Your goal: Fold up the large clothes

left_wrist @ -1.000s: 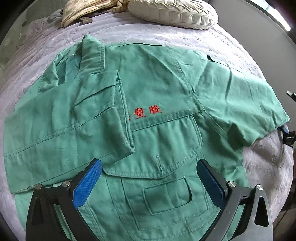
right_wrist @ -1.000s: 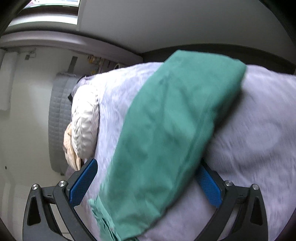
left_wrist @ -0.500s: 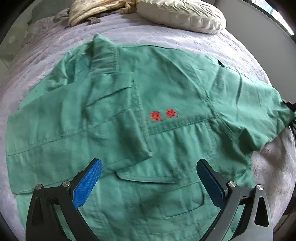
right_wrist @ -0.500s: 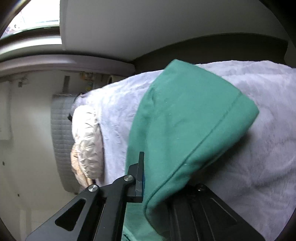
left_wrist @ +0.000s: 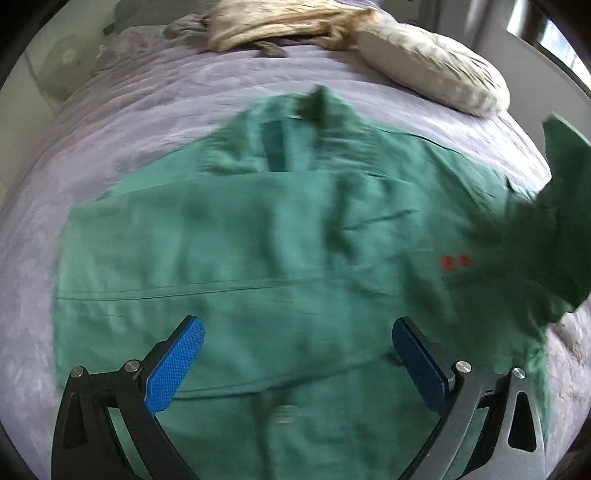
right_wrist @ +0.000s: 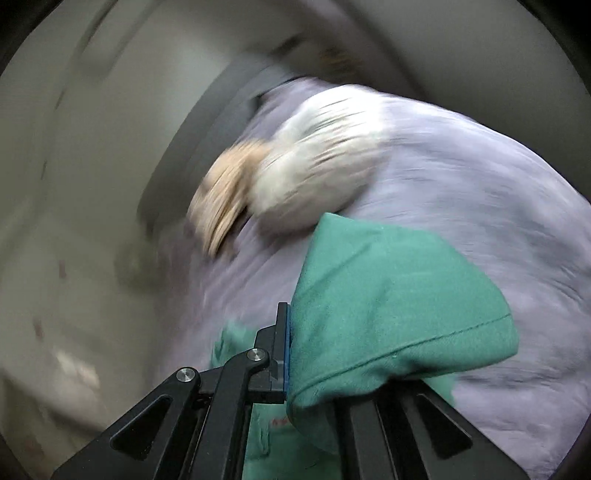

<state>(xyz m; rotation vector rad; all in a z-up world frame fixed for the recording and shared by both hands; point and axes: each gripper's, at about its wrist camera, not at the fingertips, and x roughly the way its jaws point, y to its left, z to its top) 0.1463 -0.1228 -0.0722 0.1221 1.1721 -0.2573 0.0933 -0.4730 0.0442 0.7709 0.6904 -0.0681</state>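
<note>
A large green work jacket (left_wrist: 280,240) with red characters (left_wrist: 456,261) lies spread on the bed, its left sleeve folded across the body. My left gripper (left_wrist: 295,363) is open and empty, hovering over the jacket's lower front. My right gripper (right_wrist: 291,354) is shut on the jacket's right sleeve (right_wrist: 388,306) and holds it lifted off the bed. That raised sleeve also shows at the right edge of the left wrist view (left_wrist: 565,206). Both views are motion-blurred.
The bed has a lilac quilted cover (left_wrist: 110,147). A cream pillow (left_wrist: 436,74) and a tan bundle of cloth (left_wrist: 280,22) lie at its head. A grey wall (right_wrist: 92,184) stands beyond the bed.
My right gripper closed on the right sleeve and lifted it up and inward. My left gripper, still open, shifted left over the jacket.
</note>
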